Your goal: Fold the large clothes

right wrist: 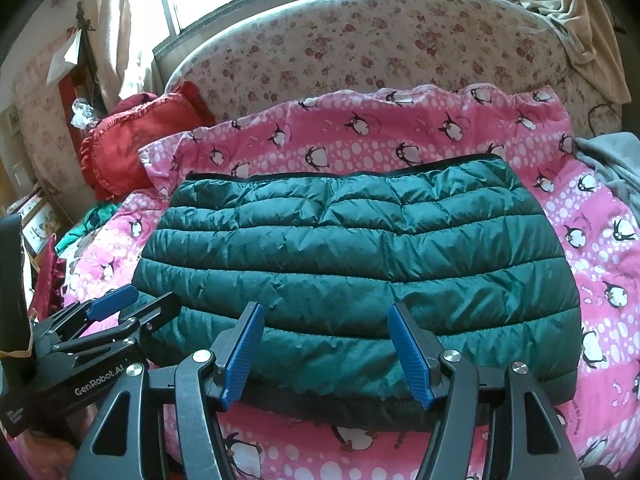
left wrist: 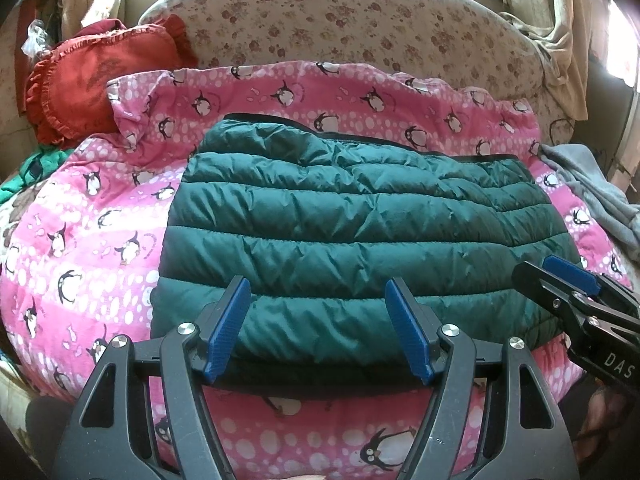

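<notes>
Dark green quilted puffer jacket lies folded into a compact block in the middle of the pink penguin-print quilt on the bed, black-trimmed edge to the far side. I've got the left tongs and the right tongs hovering at its near edge, both wide apart and gripping nothing, I'd say poised to take that fold. Open quilt on both sides and beyond, so there's room to flip it forward. Red frilled cushion sits well clear, far left; grey cloth, maybe another garment, crowds the right edge.
</notes>
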A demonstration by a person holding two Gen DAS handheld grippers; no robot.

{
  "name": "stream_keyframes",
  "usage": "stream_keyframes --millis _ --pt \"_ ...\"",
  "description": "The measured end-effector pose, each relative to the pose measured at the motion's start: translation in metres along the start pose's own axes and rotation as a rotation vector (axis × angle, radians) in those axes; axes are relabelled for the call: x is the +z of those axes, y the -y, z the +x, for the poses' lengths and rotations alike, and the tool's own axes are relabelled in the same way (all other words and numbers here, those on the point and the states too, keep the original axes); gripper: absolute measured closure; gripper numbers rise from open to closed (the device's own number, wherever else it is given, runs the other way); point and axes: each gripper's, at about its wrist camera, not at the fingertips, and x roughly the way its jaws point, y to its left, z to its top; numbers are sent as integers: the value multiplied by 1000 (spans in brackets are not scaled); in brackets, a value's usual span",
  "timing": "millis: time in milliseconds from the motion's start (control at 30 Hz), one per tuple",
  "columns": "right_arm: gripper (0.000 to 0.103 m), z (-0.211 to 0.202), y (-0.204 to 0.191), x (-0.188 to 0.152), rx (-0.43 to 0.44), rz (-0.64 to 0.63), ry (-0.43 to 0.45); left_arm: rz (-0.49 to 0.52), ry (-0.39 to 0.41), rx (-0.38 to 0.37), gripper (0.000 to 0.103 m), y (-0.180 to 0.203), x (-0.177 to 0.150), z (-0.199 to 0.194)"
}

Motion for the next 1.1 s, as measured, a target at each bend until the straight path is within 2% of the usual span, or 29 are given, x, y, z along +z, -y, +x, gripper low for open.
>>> stream_keyframes --millis 767,1100 --pt "41 6 -3 6 6 0 -6 0 -9 -7 33 -1 3 5" --pt "41 11 5 6 9 16 -18 1 12 -14 33 -7 5 7"
